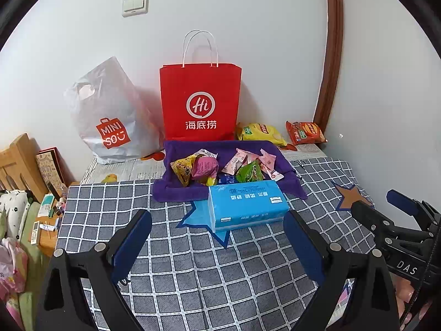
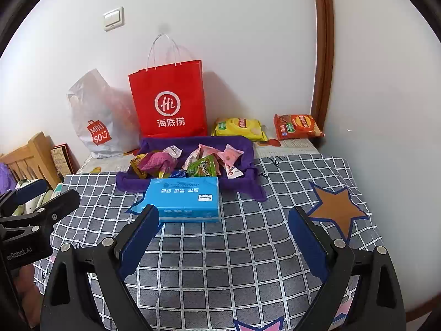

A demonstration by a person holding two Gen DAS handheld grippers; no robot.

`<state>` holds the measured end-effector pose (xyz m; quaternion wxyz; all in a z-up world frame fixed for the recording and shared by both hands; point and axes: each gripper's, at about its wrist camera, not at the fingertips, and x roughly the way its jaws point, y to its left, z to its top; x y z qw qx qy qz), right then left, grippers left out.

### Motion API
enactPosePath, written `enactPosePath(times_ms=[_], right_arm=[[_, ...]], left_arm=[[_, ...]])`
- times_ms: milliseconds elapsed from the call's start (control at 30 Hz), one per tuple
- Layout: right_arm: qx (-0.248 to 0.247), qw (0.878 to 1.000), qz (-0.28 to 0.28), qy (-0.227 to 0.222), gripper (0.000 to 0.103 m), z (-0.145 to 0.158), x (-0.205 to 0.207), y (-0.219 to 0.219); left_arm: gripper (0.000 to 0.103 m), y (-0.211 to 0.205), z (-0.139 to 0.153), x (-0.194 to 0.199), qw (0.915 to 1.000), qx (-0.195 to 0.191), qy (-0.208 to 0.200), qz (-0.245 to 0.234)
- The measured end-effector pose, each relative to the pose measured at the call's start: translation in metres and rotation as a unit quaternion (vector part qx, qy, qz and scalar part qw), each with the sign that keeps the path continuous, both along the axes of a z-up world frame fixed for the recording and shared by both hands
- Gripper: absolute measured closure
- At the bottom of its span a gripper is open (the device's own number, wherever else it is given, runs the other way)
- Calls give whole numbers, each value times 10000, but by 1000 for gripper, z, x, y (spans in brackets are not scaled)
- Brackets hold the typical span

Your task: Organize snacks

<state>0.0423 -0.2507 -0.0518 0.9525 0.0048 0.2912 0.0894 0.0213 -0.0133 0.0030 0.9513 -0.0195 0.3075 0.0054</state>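
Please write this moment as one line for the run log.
left hand-held gripper: open, empty | right hand-held gripper: open, empty | blue tissue pack: on checked cloth, before purple tray | snacks: in tray

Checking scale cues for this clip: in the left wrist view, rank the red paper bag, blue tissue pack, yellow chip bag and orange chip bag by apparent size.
1. Red paper bag
2. Blue tissue pack, though it lies nearer the camera
3. Yellow chip bag and orange chip bag: too alike to rank

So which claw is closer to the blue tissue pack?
Probably the left claw: the blue tissue pack sits straight ahead between its open fingers. For the right claw, the pack lies off toward its left finger.
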Motion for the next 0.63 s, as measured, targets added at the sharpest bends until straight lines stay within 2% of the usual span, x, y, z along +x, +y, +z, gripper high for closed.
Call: enactPosePath(times_ms=[633], right_arm=[[19,10000,13,-25,9,1,-1,2]], left_arm=[[7,0,1,-1,10000,6,-21,5]])
